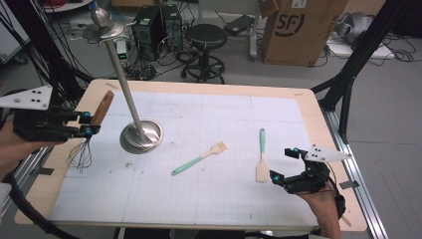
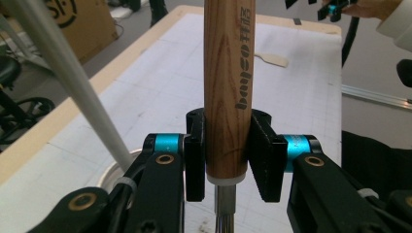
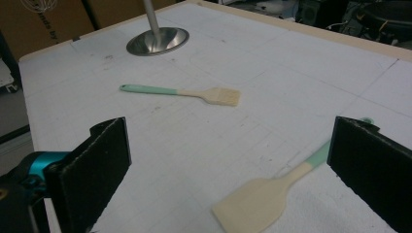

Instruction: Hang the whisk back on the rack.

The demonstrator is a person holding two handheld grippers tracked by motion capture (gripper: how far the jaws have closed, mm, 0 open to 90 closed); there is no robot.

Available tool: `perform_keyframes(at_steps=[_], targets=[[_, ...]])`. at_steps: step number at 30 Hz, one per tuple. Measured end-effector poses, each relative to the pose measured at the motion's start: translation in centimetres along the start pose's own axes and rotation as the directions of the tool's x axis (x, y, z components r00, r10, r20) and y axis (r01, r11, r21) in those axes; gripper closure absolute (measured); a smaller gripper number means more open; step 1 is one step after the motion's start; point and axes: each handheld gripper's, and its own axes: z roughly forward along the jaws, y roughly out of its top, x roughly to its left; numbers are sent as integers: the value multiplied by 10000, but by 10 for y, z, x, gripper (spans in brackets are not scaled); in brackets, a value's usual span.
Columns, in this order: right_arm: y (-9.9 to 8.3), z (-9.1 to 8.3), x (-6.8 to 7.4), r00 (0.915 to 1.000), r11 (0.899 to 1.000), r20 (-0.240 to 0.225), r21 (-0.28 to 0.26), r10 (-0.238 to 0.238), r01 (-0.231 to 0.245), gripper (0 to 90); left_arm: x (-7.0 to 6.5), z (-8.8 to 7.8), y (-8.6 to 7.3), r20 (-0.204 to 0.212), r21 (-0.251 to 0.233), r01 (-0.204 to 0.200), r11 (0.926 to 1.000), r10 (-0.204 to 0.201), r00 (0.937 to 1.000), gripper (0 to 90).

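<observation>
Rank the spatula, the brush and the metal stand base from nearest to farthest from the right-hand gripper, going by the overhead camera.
From the right gripper:
1. Spatula, just to its left, blade almost at the fingers.
2. Brush, further left, mid-table.
3. Metal stand base, farthest, on the left half near the whisk held by the other gripper.

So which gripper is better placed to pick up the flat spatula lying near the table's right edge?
Right. The right gripper is open beside the spatula, while the left gripper is shut on the whisk.
</observation>
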Motion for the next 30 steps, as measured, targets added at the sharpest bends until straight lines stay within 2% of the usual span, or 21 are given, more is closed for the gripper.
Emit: perform_keyframes(at_steps=[6,16,21,30], targets=[[0,0,1,10000,10000,-2,26,27,-27,6,8,-14,4,-96,-164,-90,9998,89,9999,703],[-1,-2,-1,10000,9999,-18,59,81,-81,6,30,-45,14,-635,-523,-137,9985,104,9979,704],[-3,-1,-2,9997,9998,-190,169,127,-124,6,39,-51,18,-756,-737,-135,9972,79,9971,704],[-4,-1,-1,9993,9999,-367,131,-89,93,6,56,-59,23,-872,-974,-60,9952,-25,9962,703]])
